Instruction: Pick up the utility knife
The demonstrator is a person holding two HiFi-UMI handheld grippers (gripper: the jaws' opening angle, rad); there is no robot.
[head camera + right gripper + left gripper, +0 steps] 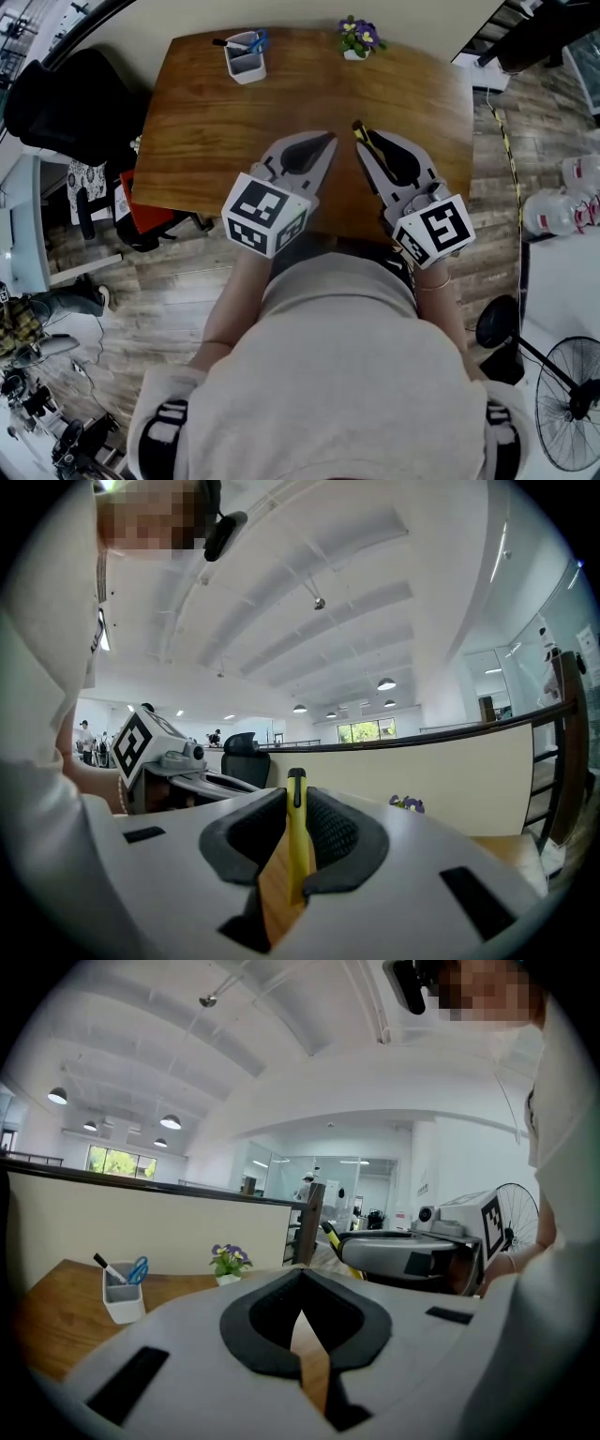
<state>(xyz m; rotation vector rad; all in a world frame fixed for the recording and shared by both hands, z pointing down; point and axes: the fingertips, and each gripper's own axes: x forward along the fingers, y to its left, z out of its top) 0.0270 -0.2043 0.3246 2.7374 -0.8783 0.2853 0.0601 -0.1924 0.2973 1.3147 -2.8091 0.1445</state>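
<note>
From the head view, a person holds the left hand-held gripper (330, 141) and right hand-held gripper (367, 139) side by side above the near edge of a wooden bench (216, 122), with a pen cup (246, 56) and potted flowers (358, 37) at its far side. The left gripper view shows the left hand-held gripper (301, 1277) with jaws pressed together at the tips and nothing between them. In the right gripper view, the right hand-held gripper (296, 803) pinches the yellow utility knife (297, 841), its dark end poking out past the jaws.
</note>
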